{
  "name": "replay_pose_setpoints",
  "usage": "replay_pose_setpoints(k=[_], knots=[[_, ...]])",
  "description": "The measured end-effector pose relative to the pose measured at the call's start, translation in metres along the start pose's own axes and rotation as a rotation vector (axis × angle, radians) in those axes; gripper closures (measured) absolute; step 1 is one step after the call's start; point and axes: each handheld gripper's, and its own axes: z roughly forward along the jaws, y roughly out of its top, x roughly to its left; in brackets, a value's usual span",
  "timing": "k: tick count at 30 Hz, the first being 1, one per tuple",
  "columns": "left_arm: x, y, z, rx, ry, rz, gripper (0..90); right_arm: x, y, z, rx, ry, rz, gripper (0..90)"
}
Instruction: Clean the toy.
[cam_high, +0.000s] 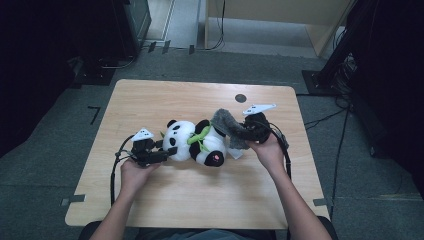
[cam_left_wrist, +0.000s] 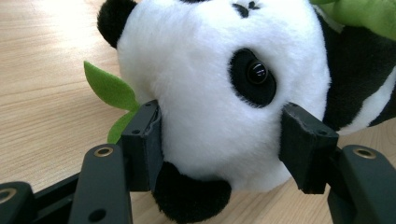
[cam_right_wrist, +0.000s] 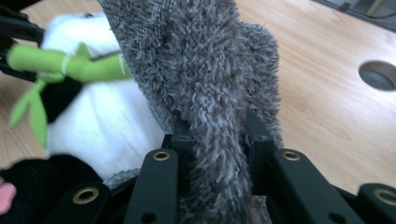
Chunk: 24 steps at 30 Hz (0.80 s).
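The panda plush lies on its side near the middle of the table, head toward the person's left, white with black ears, eye patches and limbs, a green bamboo sprig across its chest and 1 pink paw pad showing. Its head is squeezed between 2 black jaws. The grey shaggy cloth is bunched and lifted, draped against the panda's back end and pinched in a fold.

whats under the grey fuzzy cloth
The grey fuzzy cloth drapes over the plush panda at its lower body, pinched by the right gripper. The panda's part beneath the cloth and the table there are covered.
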Motion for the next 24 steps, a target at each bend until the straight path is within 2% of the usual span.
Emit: replay_pose_setpoints(k=[4, 10, 13, 18, 24], knots=[[0.000, 0.000, 0.000, 0.001, 0.000, 0.000, 37.5, -0.005, -0.007, -0.002, 0.023, -0.011, 0.018, 72.5], [0.000, 0.000, 0.000, 0.004, 0.002, 0.002, 37.3, -0.003, -0.011, -0.008, 0.005, -0.007, 0.017, 72.8], [0.000, 0.000, 0.000, 0.005, 0.004, 0.004, 37.3, 0.004, -0.007, -0.013, -0.006, 0.012, 0.007, 73.3], [0.000, 0.000, 0.000, 0.006, 0.007, 0.007, 37.3, 0.021, 0.003, -0.021, -0.048, 0.041, -0.036, 73.2], [-0.001, 0.000, 0.000, 0.005, 0.005, 0.001, 37.2, 0.045, 0.016, -0.021, -0.096, 0.102, -0.082, 73.1]])
